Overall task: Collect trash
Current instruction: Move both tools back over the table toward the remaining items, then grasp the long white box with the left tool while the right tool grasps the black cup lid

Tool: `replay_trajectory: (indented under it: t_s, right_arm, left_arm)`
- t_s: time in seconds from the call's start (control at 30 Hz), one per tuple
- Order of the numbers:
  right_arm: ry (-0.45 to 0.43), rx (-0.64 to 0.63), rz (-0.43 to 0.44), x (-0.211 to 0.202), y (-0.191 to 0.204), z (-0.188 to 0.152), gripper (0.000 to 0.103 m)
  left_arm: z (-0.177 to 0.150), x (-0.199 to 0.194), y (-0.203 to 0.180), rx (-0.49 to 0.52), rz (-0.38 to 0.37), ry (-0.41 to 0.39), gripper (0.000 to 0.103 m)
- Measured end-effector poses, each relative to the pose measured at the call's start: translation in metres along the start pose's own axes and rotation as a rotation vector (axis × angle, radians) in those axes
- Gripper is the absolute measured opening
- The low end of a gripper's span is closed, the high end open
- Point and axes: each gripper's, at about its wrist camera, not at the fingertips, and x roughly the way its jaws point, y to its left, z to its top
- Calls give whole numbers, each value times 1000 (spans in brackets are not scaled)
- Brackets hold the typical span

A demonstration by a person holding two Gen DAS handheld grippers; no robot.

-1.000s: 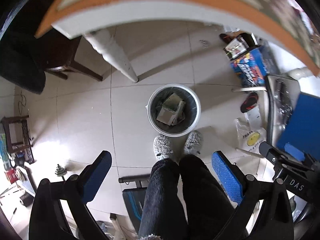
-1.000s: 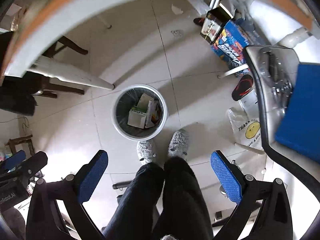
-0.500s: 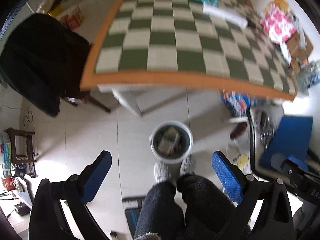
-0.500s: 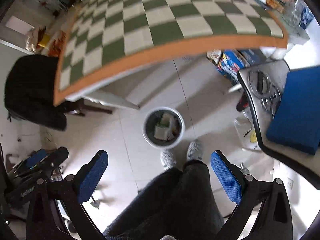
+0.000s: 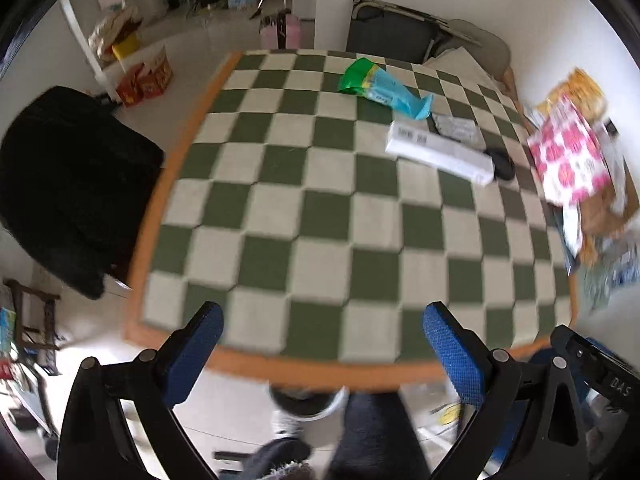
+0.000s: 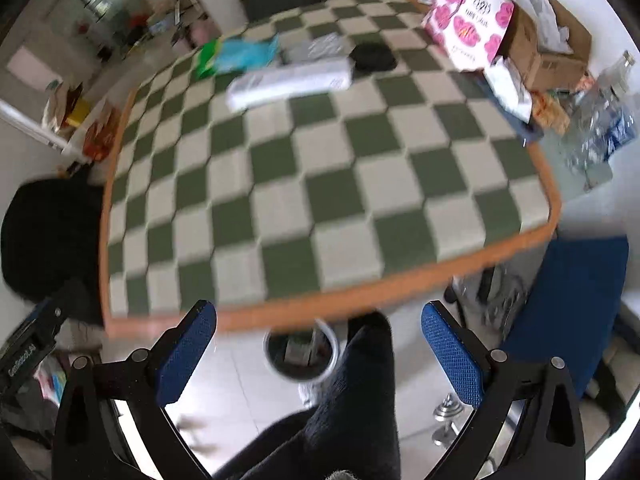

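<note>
Left wrist view. The left gripper [image 5: 322,344] hangs over the near edge of the table, its 2 blue-padded fingers [image 5: 454,354] spread wide apart with nothing between them. The green-and-cream checkered tablecloth with an orange border [image 5: 320,220] fills the frame. On its far half lie a green-and-teal plastic snack bag [image 5: 380,86], a long white cardboard box [image 5: 438,152] just beside it, a crinkled silver foil wrapper [image 5: 456,128] behind the box, and a small black round object [image 5: 502,164] touching the box's right end. A pink-flowered paper bag [image 5: 568,160] stands at the right edge. Only the rim of the round white waste bin [image 5: 306,402] shows on the floor below the table edge, beside the person's dark trouser legs [image 5: 372,436]. A black-draped chair [image 5: 68,184] stands to the left.

Right wrist view. The right gripper [image 6: 318,344] is likewise spread open and empty. Here the waste bin [image 6: 300,354] shows its interior, holding what looks like paper or card, blurred. The white box [image 6: 290,80], snack bag [image 6: 236,54], foil wrapper [image 6: 328,46] and black object [image 6: 372,58] appear motion-blurred. Seen only here: a brown cardboard carton [image 6: 548,52] behind the pink bag [image 6: 468,16], a blue padded chair seat [image 6: 568,304] at right, and a small metal dumbbell [image 6: 448,412] on the floor.
</note>
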Motion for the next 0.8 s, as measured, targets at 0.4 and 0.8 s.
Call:
replay_trajectory:
  t_s: [0.4,0.8]
  right_arm:
    - [86,186,-34,147,-102,274,103]
    - [157,234,11,226,-133,364,103]
  left_arm:
    - [180,180,-120,-350,-76,336,101]
    - [202,272,-135,-678,-128,470,65]
